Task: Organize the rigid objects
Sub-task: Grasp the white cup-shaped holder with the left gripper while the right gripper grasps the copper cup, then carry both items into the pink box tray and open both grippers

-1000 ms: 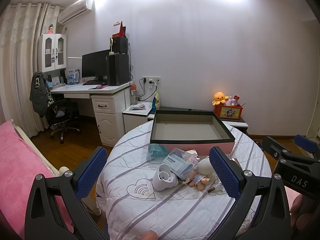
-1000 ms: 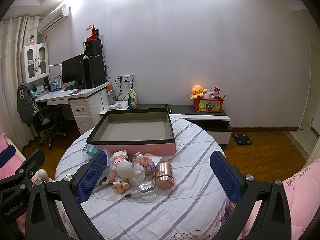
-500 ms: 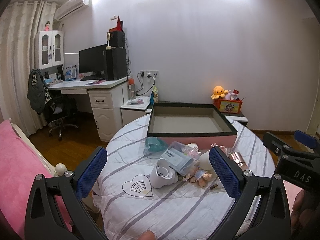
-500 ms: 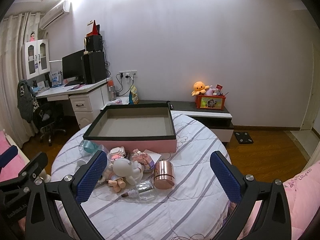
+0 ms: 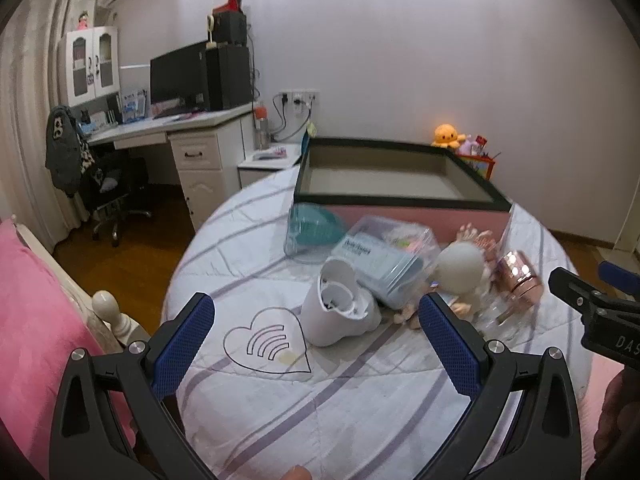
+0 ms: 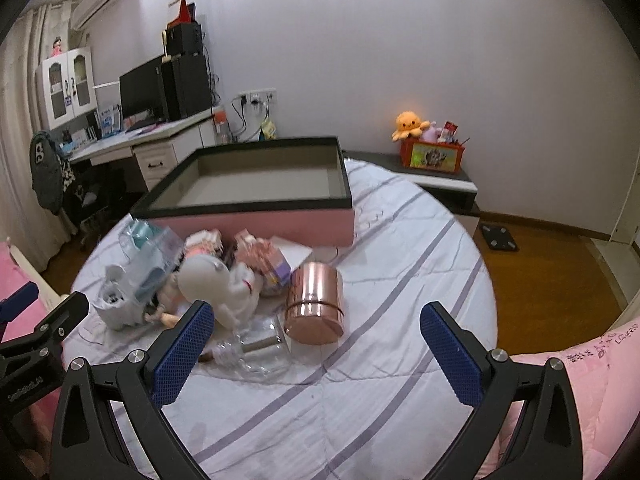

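Rigid objects lay heaped on the surface (image 6: 400,280) just before the empty pink box (image 6: 256,222). Nearest the right tongs (image 6: 316,344) stood a copper canister (image 6: 314,303): probably stiff, smooth and slippery, best gripped across its sides. Beside it lay a white figurine (image 6: 218,284), likely fragile. Left tongs (image 5: 316,346) faced a white cup (image 5: 334,308). Both tongs were spread wide, holding nothing.

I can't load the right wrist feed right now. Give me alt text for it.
The open right gripper hovers, holding nothing, over a round striped table, just short of a rose-gold canister lying on its side. Left of the canister sits a jumble of dolls and clear packets; behind them is an empty pink box with a black rim.
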Motion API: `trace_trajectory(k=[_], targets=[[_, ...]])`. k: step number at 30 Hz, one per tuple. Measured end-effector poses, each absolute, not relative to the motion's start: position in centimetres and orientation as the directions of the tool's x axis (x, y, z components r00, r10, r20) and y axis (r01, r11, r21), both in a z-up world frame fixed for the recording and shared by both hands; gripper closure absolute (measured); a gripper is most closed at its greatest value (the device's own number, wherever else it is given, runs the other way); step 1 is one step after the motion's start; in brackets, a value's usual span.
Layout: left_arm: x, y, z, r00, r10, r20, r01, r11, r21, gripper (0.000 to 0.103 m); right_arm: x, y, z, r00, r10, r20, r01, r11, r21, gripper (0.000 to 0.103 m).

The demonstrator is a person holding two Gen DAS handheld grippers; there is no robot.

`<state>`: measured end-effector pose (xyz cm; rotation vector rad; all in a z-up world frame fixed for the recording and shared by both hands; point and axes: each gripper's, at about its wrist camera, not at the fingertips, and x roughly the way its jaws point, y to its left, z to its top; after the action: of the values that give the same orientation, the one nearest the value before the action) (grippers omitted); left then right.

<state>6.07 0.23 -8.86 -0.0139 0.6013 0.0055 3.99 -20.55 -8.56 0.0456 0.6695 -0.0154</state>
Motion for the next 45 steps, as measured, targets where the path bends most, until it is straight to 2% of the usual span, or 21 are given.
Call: trace_trajectory(k=[11,14,19,22,23,25,26,27,28,33,45], targets=[[9.3,0.8,-12.1,0.782,0.032,-0.623,-0.016,0.999,0.031,0.0,6.9,-22.3,-11.3,0.735,0.005,-0.678,0.042,0.998,0.054,0.0],[10.0,1.4,-12.7,0.769,0.01,-0.639,-0.01,1.0,0.004,0.0,8.1,-22.3,-12.0,0.716,0.009,-0.698,0.032,0.998,0.046,0.0],[11.1,1.6,-13.2,0.758,-0.029,-0.651,0.011,0.999,-0.032,0.001,9.7,-22.8,-12.9,0.69,0.05,-0.722,0.015,0.996,0.083,0.016],[11.9,1.6,-13.6,0.74,-0.074,-0.668,0.037,0.997,-0.069,0.009,10.8,-22.8,-13.3,0.675,0.065,-0.735,0.0,0.996,0.087,0.024],[12.1,1.5,-13.6,0.736,-0.084,-0.672,0.043,0.996,-0.077,0.013,11.1,-22.8,-13.5,0.669,0.071,-0.74,-0.004,0.996,0.093,0.026],[12.5,1.5,-13.6,0.729,-0.127,-0.673,0.076,0.991,-0.106,0.024,11.7,-22.7,-14.0,0.657,0.092,-0.748,-0.019,0.994,0.106,0.038],[12.7,1.5,-13.6,0.722,-0.15,-0.676,0.094,0.988,-0.119,0.036,12.0,-22.7,-14.1,0.654,0.098,-0.75,-0.026,0.994,0.108,0.041],[12.8,1.3,-13.6,0.717,-0.165,-0.678,0.106,0.986,-0.129,0.041,12.2,-22.6,-14.3,0.655,0.108,-0.748,-0.037,0.993,0.111,0.049],[12.9,1.2,-13.5,0.715,-0.164,-0.679,0.106,0.986,-0.127,0.042,12.2,-22.5,-14.3,0.656,0.122,-0.745,-0.047,0.992,0.121,0.055],[12.2,1.8,-13.4,0.721,-0.19,-0.666,0.106,0.981,-0.166,0.043,11.6,-22.9,-14.3,0.654,0.152,-0.741,-0.062,0.987,0.149,0.055],[9.8,3.0,-10.0,0.744,-0.123,-0.657,0.057,0.991,-0.122,0.043,10.0,-24.0,-11.4,0.655,0.215,-0.725,-0.059,0.97,0.235,0.055]])
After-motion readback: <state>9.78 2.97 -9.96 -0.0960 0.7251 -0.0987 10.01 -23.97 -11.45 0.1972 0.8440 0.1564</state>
